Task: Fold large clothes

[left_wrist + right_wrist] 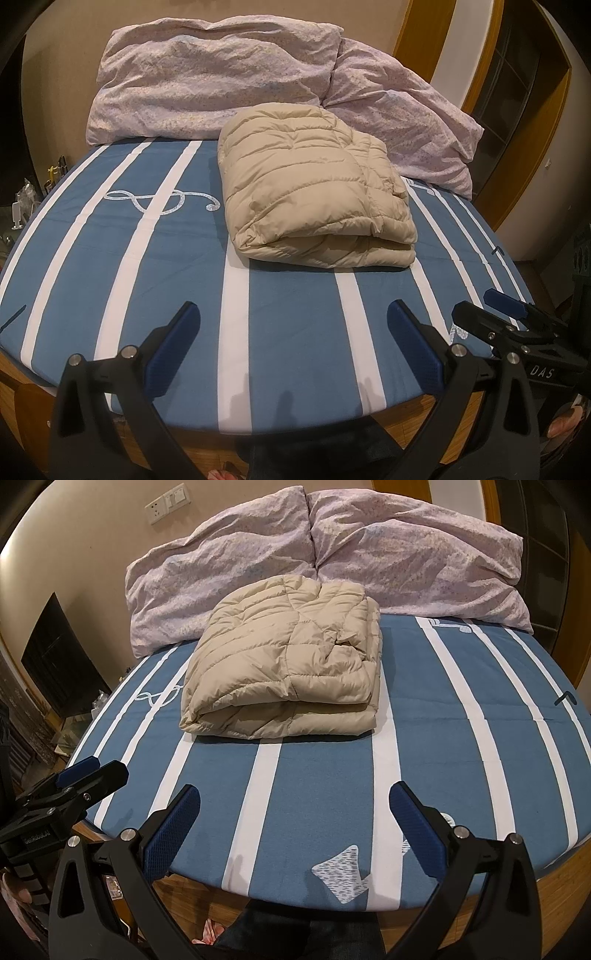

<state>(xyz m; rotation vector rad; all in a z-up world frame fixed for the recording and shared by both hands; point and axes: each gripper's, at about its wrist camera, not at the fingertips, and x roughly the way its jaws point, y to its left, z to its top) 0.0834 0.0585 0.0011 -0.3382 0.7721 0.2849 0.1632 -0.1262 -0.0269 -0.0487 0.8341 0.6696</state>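
Observation:
A beige quilted puffer jacket (317,188) (284,664) lies folded into a thick rectangle on the middle of the bed, its rolled edge facing me. The bed sheet (295,350) (325,775) is blue with white stripes. My left gripper (293,314) hovers open over the near edge of the bed, well short of the jacket, with nothing between its fingers. My right gripper (293,794) is likewise open and empty beside it. Each shows at the edge of the other's view: the right gripper (484,304) and the left gripper (98,770).
Two lilac floral pillows (214,74) (417,554) lean on the wall behind the jacket. A wooden bed frame (561,890) rims the mattress. A dark cabinet (59,657) and small clutter (26,195) stand left of the bed. A person's dark trouser leg (295,934) is below.

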